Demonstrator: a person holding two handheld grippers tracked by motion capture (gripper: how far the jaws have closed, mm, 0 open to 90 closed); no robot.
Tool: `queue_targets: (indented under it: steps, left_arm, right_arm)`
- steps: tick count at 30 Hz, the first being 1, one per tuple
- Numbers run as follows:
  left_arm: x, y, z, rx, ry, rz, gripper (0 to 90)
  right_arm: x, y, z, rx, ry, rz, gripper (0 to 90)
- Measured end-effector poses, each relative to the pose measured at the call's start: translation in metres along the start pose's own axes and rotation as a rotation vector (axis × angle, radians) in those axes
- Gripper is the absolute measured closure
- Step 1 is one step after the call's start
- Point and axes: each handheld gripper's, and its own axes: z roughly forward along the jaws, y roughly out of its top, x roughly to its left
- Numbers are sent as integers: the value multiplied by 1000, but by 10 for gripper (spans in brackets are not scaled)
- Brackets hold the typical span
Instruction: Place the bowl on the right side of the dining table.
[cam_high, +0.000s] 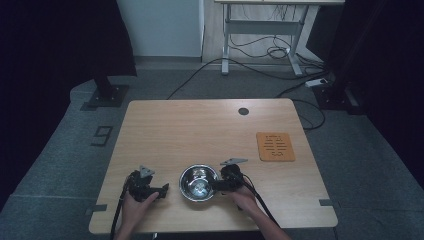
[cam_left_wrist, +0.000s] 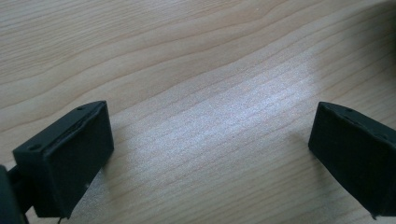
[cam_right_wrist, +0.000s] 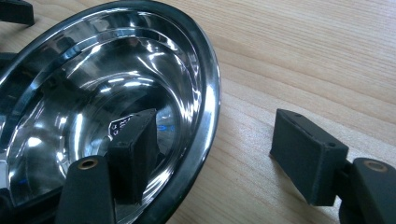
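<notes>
Steel bowl (cam_high: 198, 182) is set upright near the near edge of the tabletop (cam_high: 200, 130), roughly midway between the two hands, and it looks empty, with only reflections seen on its polished inside. The right gripper (cam_high: 216, 186) is brought to the bowl's right rim: in the right gripper view one black jaw is placed inside the bowl (cam_right_wrist: 116, 102) and the other outside over the wood, so that the rim wall lies between them. The jaws are spread with a clear gap on the outer side, and the pads are not yet pressed on the metal; the straddling placement is judged to be a set-up for pinching the thin rim, the only part of so round a vessel that a narrow two-jaw gripper could clasp.

The left gripper (cam_high: 161, 191) is held just left of the bowl, apart from it, with its jaws wide and nothing but bare wood grain between them in the left gripper view; it is judged to be kept waiting, or ready to steady the bowl.

Farther off, an orange square mat (cam_high: 275, 146) lies flat toward the right side of the tabletop, well apart from the bowl, possibly as a place for setting it down.

Counted: one bowl, one mat, two grippers, one dark round hole (cam_high: 243, 111) near the far edge.
</notes>
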Motion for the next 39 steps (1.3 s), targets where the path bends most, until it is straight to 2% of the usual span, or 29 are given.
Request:
queue_targets:
  steps: [3,13,17,24,29,34,35,36,37,39]
  left_arm:
    - [0,0,0,0,0,0,0]
    - [0,0,0,0,0,0,0]
    - [0,0,0,0,0,0,0]
    - [0,0,0,0,0,0,0]
    - [0,0,0,0,0,-1,0]
    - [0,0,0,-1,0,-1,0]
    - [0,0,0,-1,0,-2,0]
    - [0,0,0,-1,0,-2,0]
    - [0,0,0,0,0,-1,0]
    - [0,0,0,0,0,0,0]
  right_arm:
    - [-1,0,0,-4,-12,15,320]
    - [-4,1,-1,-11,-35,22,329]
    - [-3,1,-1,-9,-30,18,353]
    - [-1,1,-1,-2,3,6,567]
    - [-2,2,-2,9,42,34,729]
    - [-5,2,-2,10,68,73,774]
    - [-8,2,-2,9,88,108,788]
    - [-8,2,-2,9,88,108,788]
    - [-11,2,-2,9,111,142,805]
    - [-12,2,-2,9,123,156,813]
